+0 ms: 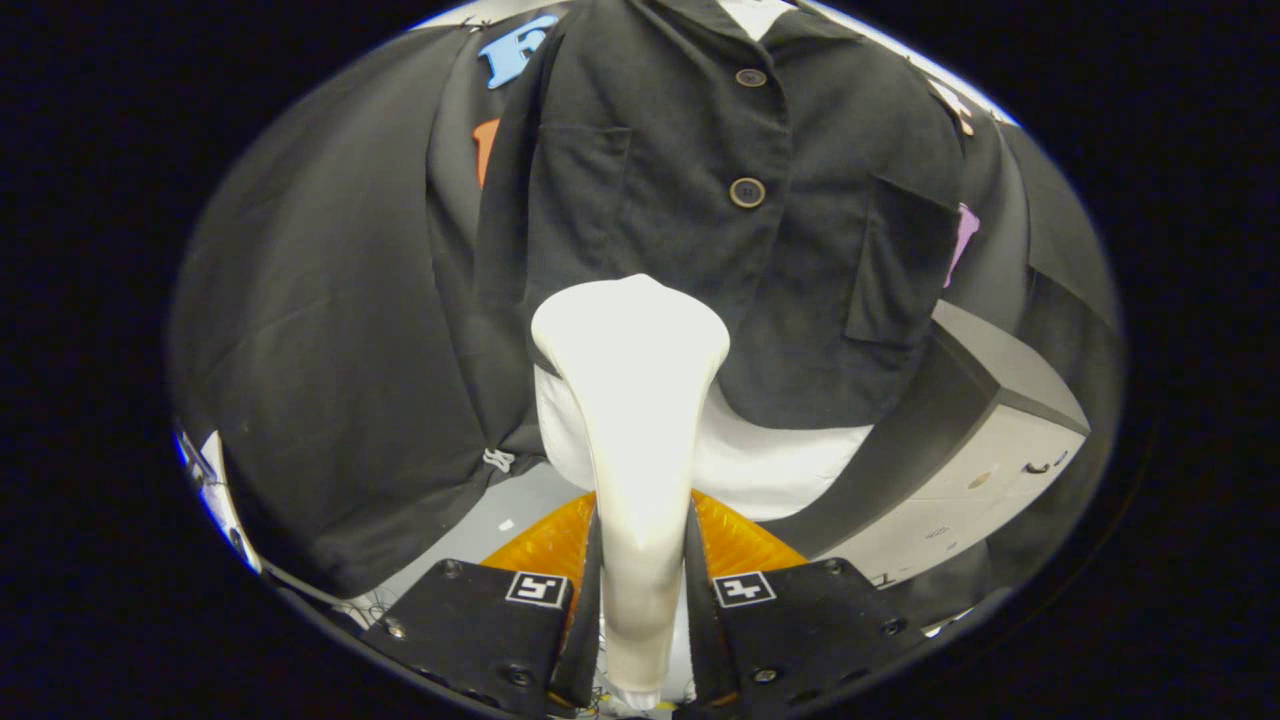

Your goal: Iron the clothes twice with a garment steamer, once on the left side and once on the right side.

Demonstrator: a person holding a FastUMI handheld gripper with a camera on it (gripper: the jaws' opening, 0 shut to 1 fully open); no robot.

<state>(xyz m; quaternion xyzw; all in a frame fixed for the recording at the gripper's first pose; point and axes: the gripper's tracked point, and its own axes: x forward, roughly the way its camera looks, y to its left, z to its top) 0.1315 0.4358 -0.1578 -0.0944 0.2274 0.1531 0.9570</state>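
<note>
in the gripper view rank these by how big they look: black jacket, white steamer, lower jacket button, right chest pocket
1. black jacket
2. white steamer, held between the tongs; it sits nearest the camera, so its apparent size is inflated
3. right chest pocket
4. lower jacket button
</note>
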